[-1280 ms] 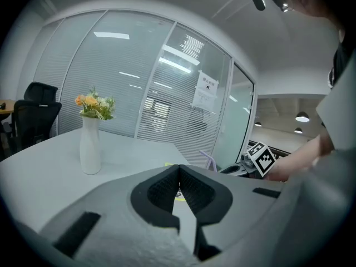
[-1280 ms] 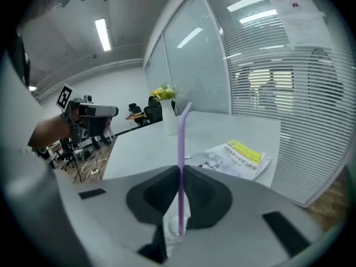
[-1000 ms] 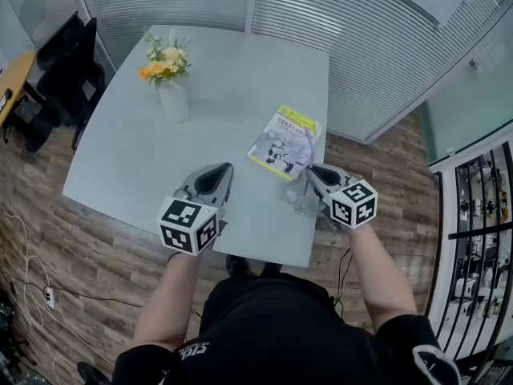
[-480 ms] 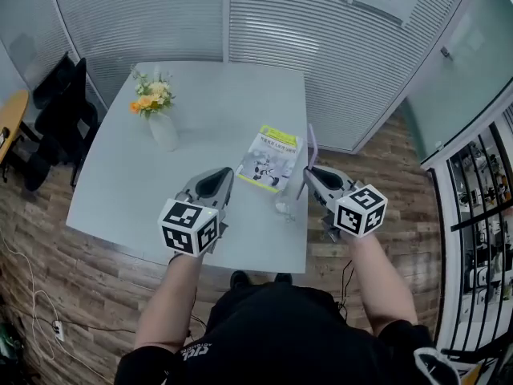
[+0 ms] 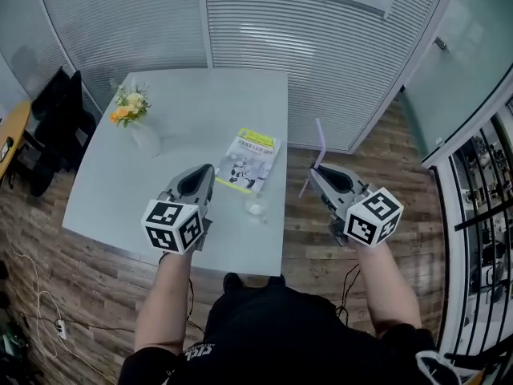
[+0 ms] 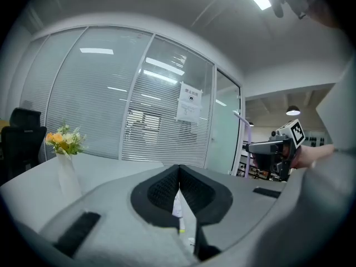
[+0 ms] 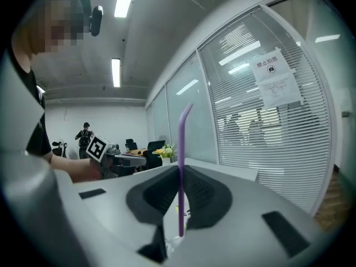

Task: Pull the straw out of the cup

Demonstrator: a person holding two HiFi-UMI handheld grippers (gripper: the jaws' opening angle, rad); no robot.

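Note:
My right gripper [image 5: 314, 170] is shut on a purple bendy straw [image 5: 320, 139], which stands nearly upright in the air past the table's right edge. In the right gripper view the straw [image 7: 181, 149] runs up between the closed pads, with its bent tip on top. The clear cup [image 5: 255, 208] stands on the grey table [image 5: 200, 103] near the front edge, with no straw in it. It sits between the two grippers. My left gripper [image 5: 195, 184] hovers left of the cup, and its jaws [image 6: 179, 170] are shut with nothing between them.
A booklet [image 5: 248, 160] lies just behind the cup. A white vase of flowers [image 5: 131, 119] stands at the table's back left. Black chairs [image 5: 56, 119] are left of the table, and a blinds-covered glass wall runs behind it. There is wood floor to the right.
My right gripper has risen and swung right, carrying the straw up out of the cup and past the table edge. The left gripper has lifted a little.

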